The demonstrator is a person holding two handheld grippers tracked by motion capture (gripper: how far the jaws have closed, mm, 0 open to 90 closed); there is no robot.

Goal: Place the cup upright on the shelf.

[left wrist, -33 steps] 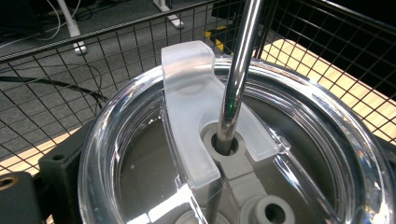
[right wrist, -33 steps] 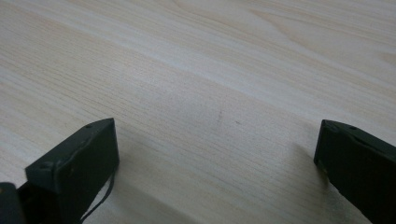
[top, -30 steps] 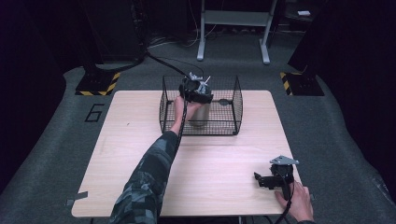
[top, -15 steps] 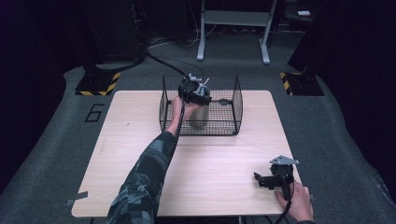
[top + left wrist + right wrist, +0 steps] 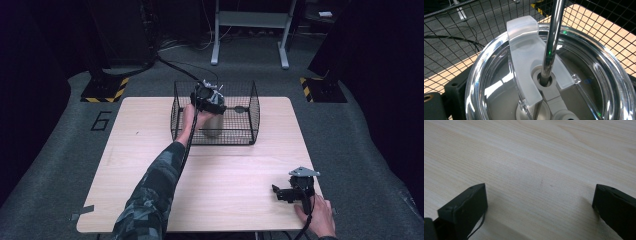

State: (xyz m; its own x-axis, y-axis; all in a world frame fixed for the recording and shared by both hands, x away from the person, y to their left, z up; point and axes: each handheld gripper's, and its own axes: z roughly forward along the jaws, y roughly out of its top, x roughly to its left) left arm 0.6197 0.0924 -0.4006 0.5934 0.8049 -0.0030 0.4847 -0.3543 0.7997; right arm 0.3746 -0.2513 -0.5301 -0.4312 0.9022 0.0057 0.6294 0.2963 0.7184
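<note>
Left gripper (image 5: 209, 96) is inside the black wire basket (image 5: 250, 107) at the far middle of the wooden table (image 5: 150, 150), held over a metal tumbler (image 5: 212, 125) that stands upright on the basket floor toward its left half. The left gripper view looks steeply down on the tumbler's clear plastic lid (image 5: 599, 70), close up; a frosted sliding tab (image 5: 524, 50) lies across the lid, and a steel straw (image 5: 551, 37) rises through the lid's central hole. One black jaw shows at the lower left, just beside the lid's rim; the other is hidden, so whether the jaws pinch the tumbler cannot be told. The person's left hand (image 5: 191, 116) and camouflage sleeve (image 5: 155, 190) reach in from the near edge, over the basket's front wall.

Right gripper (image 5: 295, 189) rests at the near right corner of the table, well apart from the basket, held by the person's right hand (image 5: 316, 216). In the right gripper view its two black jaws stand spread wide, with bare wood grain between them and nothing held
</note>
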